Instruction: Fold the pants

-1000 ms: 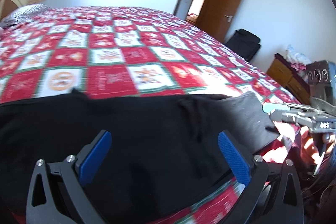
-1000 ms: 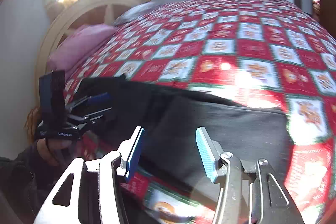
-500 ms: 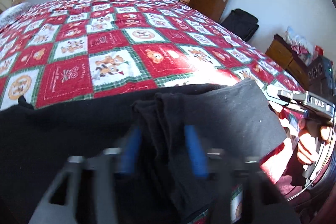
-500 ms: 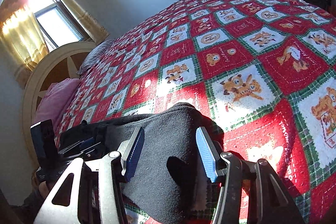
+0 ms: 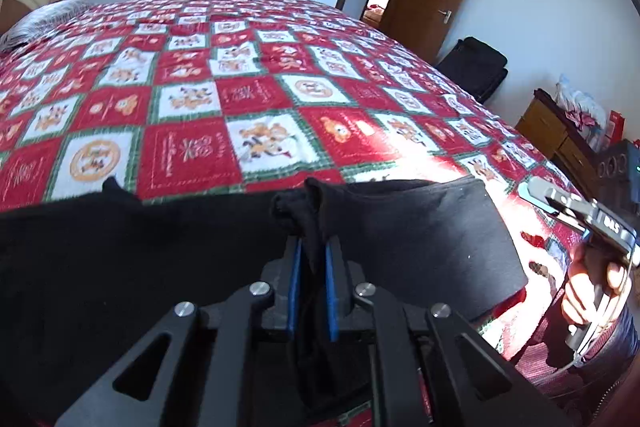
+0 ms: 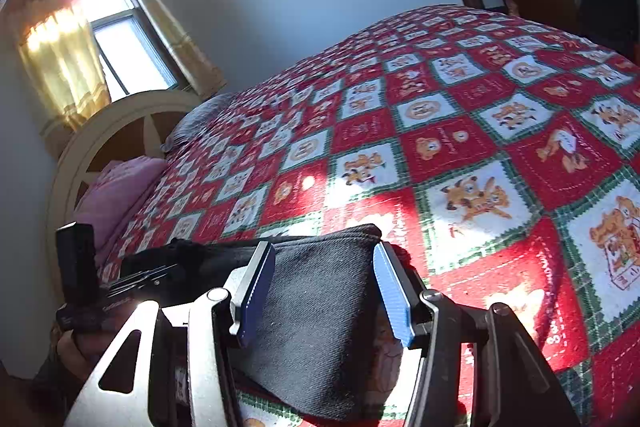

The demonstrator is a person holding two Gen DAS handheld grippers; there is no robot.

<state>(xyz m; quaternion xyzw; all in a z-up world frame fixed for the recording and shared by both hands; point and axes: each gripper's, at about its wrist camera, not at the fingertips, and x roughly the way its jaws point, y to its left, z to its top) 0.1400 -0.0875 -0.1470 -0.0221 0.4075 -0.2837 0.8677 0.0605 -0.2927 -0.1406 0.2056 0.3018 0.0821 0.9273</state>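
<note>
The black fabric pants (image 5: 160, 267), lying along the lower frame on the red-and-white patchwork quilt (image 5: 256, 95), are now pinched mid-length by the just-closed left gripper (image 5: 311, 267), while the right gripper (image 6: 320, 291) straddles one end half-open, gripping nothing, so a fold looks imminent.

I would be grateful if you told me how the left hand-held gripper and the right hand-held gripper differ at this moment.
The left hand-held gripper has a black frame; the right hand-held gripper has a silvery one. The left's jaws are pinched shut on a bunched fold of the black pants; the right's stand apart, with the pants' end lying between them, its pads not clearly pressing. Both have blue pads and work over the red patchwork bedspread.
</note>
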